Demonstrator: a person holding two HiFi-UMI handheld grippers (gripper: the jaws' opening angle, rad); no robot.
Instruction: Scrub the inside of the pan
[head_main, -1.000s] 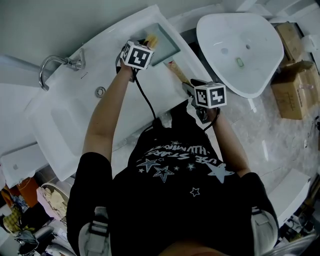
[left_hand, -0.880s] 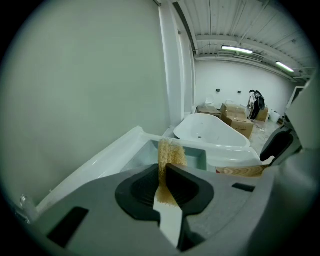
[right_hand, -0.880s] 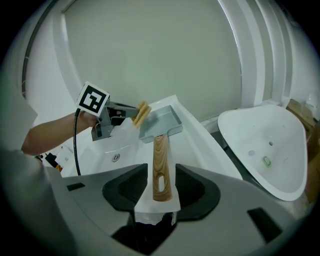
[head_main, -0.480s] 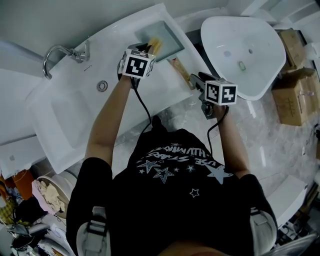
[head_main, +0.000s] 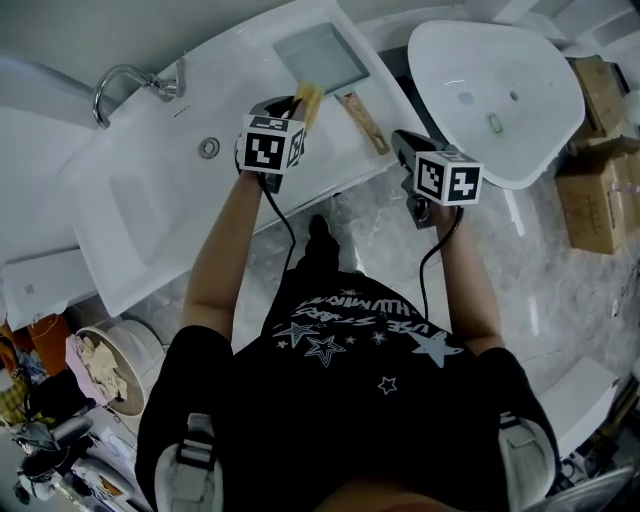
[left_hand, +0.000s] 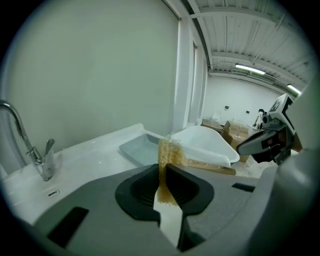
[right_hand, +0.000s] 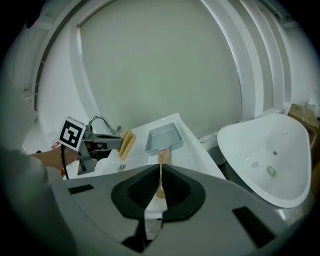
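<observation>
The square grey pan (head_main: 320, 55) lies on the white counter's right end, its wooden handle (head_main: 365, 123) pointing toward me. My left gripper (head_main: 292, 103) is shut on a yellow scrub sponge (head_main: 308, 100), held just short of the pan's near rim. In the left gripper view the sponge (left_hand: 170, 155) sticks up between the jaws, with the pan (left_hand: 142, 150) beyond. My right gripper (head_main: 402, 140) hovers off the handle's end; its jaws are closing, nearly together, with nothing between them. The handle (right_hand: 163, 156) shows through the slit ahead of the right gripper (right_hand: 160, 172).
A chrome faucet (head_main: 125, 80) and a drain (head_main: 209, 147) sit left of the pan in the long white sink (head_main: 120, 230). A white basin (head_main: 500, 100) stands to the right, with cardboard boxes (head_main: 600, 170) beyond it. A bin (head_main: 105, 370) is at lower left.
The left gripper has drawn the sponge back from over the pan toward me. The right gripper has backed off the handle's end.
</observation>
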